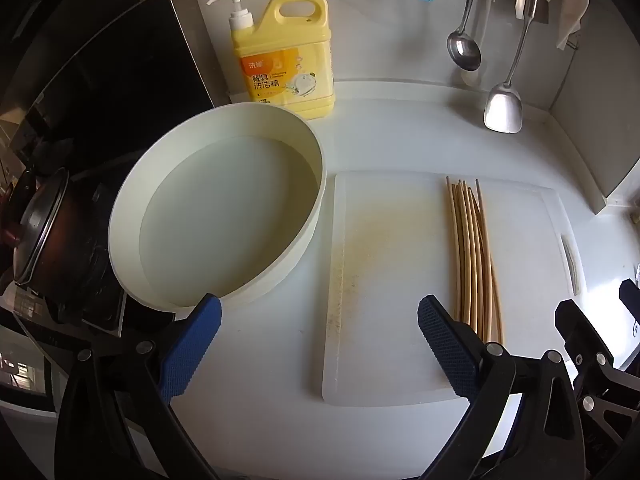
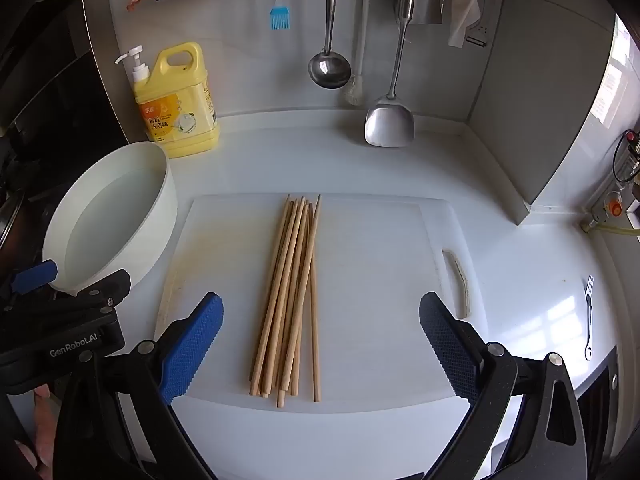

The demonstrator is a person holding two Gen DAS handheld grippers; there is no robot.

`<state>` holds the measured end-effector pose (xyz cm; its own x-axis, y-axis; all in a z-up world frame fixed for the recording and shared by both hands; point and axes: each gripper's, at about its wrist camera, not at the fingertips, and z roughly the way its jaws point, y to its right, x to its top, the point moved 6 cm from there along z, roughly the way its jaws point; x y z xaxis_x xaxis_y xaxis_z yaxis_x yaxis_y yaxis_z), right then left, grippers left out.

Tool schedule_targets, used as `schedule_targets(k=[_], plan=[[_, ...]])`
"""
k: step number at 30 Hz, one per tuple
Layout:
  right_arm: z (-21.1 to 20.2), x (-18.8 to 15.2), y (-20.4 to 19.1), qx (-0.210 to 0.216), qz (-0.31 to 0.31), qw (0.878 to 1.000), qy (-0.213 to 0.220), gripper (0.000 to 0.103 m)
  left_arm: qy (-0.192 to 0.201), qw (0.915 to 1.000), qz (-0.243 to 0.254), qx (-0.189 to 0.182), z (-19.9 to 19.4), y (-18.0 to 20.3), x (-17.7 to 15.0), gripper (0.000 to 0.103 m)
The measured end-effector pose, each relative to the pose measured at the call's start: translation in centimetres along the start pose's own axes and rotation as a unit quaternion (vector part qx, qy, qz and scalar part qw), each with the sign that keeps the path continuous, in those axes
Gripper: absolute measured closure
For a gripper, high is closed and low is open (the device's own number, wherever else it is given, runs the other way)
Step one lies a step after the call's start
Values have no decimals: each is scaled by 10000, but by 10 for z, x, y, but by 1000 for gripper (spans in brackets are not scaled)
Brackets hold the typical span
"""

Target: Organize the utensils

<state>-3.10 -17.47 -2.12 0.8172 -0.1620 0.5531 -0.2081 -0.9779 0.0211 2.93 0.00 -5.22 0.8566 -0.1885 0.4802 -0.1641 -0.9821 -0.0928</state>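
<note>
Several wooden chopsticks [image 2: 292, 300] lie in a loose bundle on a white cutting board [image 2: 380, 280]; in the left wrist view the chopsticks [image 1: 474, 256] lie on the right part of the board [image 1: 384, 280]. My right gripper [image 2: 320, 344] is open and empty, hovering over the near ends of the chopsticks. My left gripper [image 1: 320, 340] is open and empty over the board's left edge, beside a round white basin [image 1: 216, 216] holding water. The basin also shows in the right wrist view [image 2: 108, 216].
A yellow dish soap jug [image 1: 284, 56] stands by the back wall. A ladle [image 2: 328, 64], a steel spatula [image 2: 390, 120] and a blue brush [image 2: 279, 16] hang on the wall. A fork [image 2: 589, 316] lies at the right. A dark pot [image 1: 44, 224] sits on the stove at the left.
</note>
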Motion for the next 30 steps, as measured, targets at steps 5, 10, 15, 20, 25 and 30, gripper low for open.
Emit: schedule_targets(k=[5,10,15,20,25,30], plan=[[-1,0,0,-10,6,10000,-2,9,-3,10000,1,-9,-1,1,0,6],[-1,0,-1,-10,-3,10000,-1,9,7,10000,13,-20,-2,-1,-3,6],[-2,-1,0,-14,-6,10000,3,9,5,10000,12,-29,-2,-3,-4,6],[-2,-1,1,-13,-10,10000,5,9,4,10000,6,-19,-3,-4,-2,6],[-3,-1,1,-9,-15,10000,3,9,-2,10000,1,-33,-4,-4,-3,6],[-3,-2,1,-9,-19,10000,6,9,-5,10000,-4,-37,-4,-4,-2,6]])
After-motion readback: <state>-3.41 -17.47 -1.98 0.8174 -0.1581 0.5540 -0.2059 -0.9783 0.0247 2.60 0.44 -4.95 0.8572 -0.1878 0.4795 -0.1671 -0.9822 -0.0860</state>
